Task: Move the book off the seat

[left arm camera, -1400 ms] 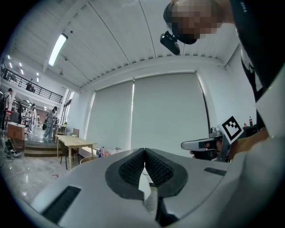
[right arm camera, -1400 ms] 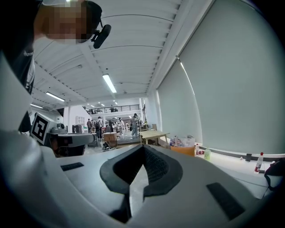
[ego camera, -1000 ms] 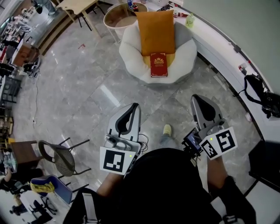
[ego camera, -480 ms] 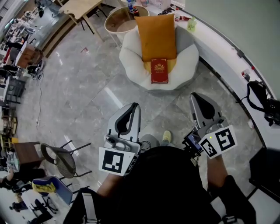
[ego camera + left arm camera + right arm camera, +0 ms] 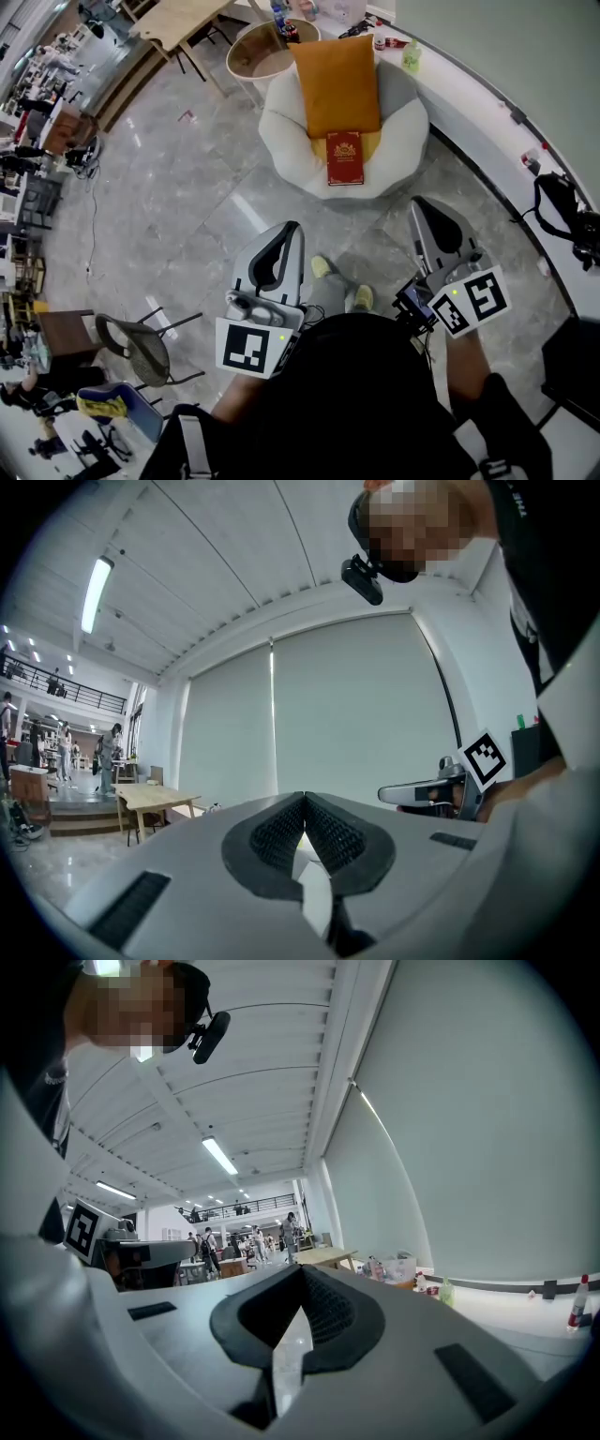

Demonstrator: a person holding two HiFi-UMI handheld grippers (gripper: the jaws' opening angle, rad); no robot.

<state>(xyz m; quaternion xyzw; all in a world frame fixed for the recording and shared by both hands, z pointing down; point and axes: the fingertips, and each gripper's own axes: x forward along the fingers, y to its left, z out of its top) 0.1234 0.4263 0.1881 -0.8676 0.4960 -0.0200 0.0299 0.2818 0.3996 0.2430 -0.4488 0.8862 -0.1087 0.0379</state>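
Note:
A red book [image 5: 345, 157] lies flat on the front of a round white seat [image 5: 281, 131], its upper edge against an upright orange cushion [image 5: 339, 82]. My left gripper [image 5: 289, 228] is held low at the centre of the head view, well short of the seat, shut with nothing in it. My right gripper [image 5: 419, 205] sits to the right, also shut and empty, short of the seat's front edge. In the left gripper view the jaws [image 5: 304, 799] meet and point upward at a blind; in the right gripper view the jaws [image 5: 302, 1271] are closed too.
A round side table [image 5: 255, 47] stands behind the seat on the left. A white curved ledge [image 5: 469, 103] with bottles runs along the right, with a black bag [image 5: 562, 211] on it. A wire chair [image 5: 131, 342] stands at lower left. The person's shoes [image 5: 323, 267] are on the marble floor.
The person has stepped forward: a second shoe shows between the grippers, and the seat with the book has shifted slightly right. Both grippers stay shut and in place.

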